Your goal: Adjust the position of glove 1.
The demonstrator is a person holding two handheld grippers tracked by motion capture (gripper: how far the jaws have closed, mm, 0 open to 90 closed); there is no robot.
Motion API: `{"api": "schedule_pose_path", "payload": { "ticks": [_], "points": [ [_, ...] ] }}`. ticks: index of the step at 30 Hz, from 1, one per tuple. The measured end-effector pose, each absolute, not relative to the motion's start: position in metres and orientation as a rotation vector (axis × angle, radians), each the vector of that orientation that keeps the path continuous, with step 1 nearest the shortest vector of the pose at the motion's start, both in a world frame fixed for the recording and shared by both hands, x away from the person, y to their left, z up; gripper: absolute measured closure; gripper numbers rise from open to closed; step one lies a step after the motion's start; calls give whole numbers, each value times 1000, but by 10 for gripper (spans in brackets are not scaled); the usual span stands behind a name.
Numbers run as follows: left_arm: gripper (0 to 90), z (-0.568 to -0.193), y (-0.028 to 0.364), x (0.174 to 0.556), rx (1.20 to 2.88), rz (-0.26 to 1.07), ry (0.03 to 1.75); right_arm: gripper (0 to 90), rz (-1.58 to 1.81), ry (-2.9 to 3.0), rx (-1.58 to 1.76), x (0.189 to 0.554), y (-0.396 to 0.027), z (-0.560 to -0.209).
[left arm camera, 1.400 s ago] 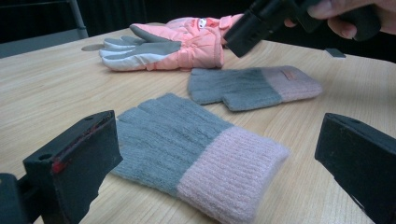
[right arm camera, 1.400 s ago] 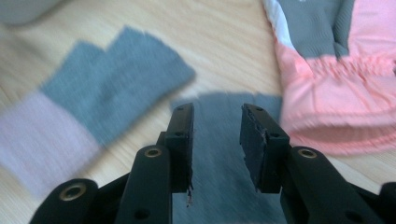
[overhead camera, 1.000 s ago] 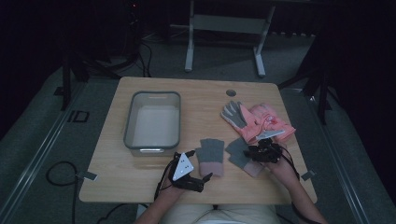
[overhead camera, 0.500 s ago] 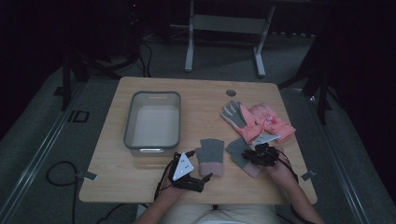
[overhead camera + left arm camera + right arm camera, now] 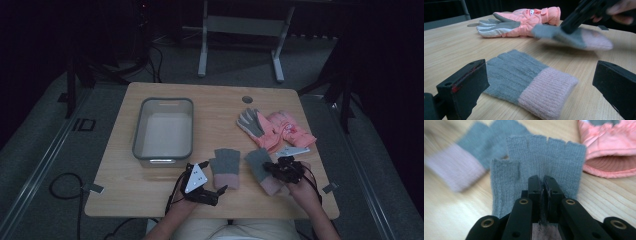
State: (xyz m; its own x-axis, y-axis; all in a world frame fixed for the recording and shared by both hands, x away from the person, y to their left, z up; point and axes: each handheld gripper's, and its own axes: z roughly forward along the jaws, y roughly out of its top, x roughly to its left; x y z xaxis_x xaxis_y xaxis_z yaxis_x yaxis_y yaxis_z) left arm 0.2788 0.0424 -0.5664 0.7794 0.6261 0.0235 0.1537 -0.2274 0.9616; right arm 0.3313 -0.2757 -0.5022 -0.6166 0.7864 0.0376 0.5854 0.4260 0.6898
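Pinching a grey-and-pink knit glove (image 5: 536, 170) between jaws that have just been closing, the right gripper (image 5: 280, 169) is holding it off the table (image 5: 150, 192). The left gripper (image 5: 209, 186) is resting spread around the matching glove (image 5: 529, 80).

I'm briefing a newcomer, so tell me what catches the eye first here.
The right hand-held gripper has just closed on a grey and pink knit glove, lifting it near the table's front edge. Its twin glove lies flat between the open left hand-held gripper's jaws. Behind them lie bright pink ski gloves.
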Motion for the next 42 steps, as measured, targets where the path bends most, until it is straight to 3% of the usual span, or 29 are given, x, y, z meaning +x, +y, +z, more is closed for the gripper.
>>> {"api": "schedule_pose_path", "payload": {
  "ticks": [10, 16, 29, 38, 42],
  "points": [
    [0, -566, 42, 279, 1781, 494, 603, 847, 1044, 2139, 1381, 292, -283, -475],
    [0, -566, 42, 278, 1780, 500, 606, 847, 956, 1990, 1509, 286, -291, -492],
    [0, -566, 42, 278, 1783, 504, 602, 832, 829, 1935, 1667, 308, -303, -544],
    [0, -566, 42, 278, 1785, 502, 601, 695, 821, 1974, 1650, 315, -307, -544],
    [0, -566, 42, 277, 1789, 487, 573, 615, 813, 2092, 1430, 318, -313, -531]
  ]
}}
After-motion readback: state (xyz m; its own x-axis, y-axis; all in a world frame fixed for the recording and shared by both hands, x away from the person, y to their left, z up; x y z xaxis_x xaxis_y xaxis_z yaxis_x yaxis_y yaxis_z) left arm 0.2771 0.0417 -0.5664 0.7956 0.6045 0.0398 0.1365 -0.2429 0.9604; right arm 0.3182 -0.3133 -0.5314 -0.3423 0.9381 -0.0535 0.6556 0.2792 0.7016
